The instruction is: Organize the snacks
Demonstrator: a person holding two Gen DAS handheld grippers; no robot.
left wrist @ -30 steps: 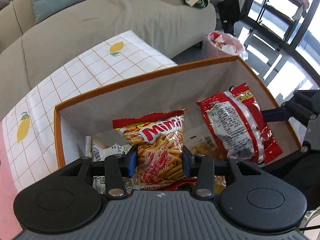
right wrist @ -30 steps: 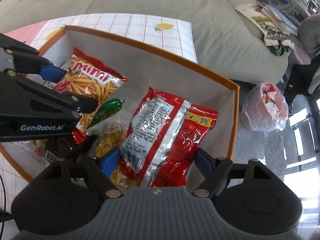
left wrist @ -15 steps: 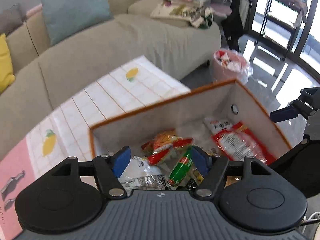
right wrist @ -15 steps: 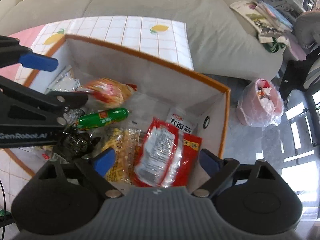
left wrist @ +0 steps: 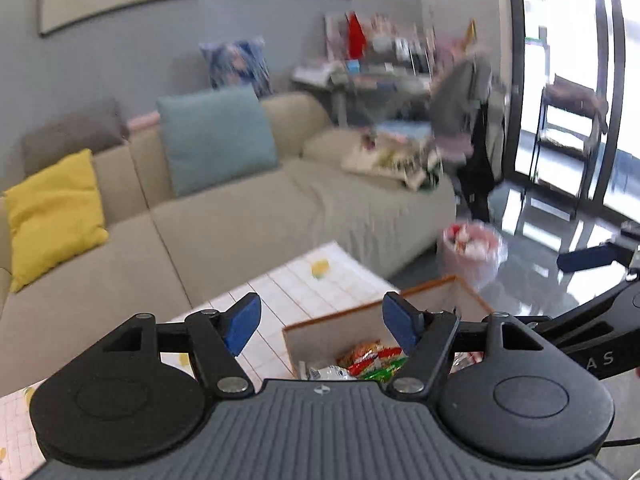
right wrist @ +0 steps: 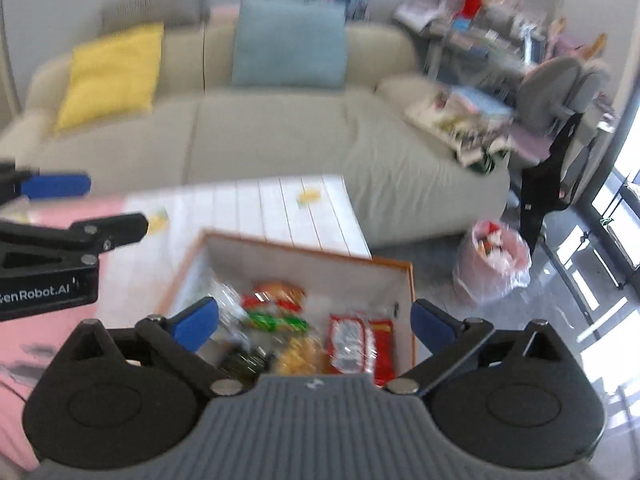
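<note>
The snacks (right wrist: 312, 336) lie in the orange-rimmed box (right wrist: 411, 300) on the bench (right wrist: 288, 204), below both tongs and touching neither. The left tongs (left wrist: 320, 324) stand wide apart and empty above the box's near corner. The right tongs (right wrist: 314, 320) are opening, nothing between their blue pads, with the red packet (right wrist: 352, 344) and green packet (right wrist: 276, 322) lying beneath the gap
</note>
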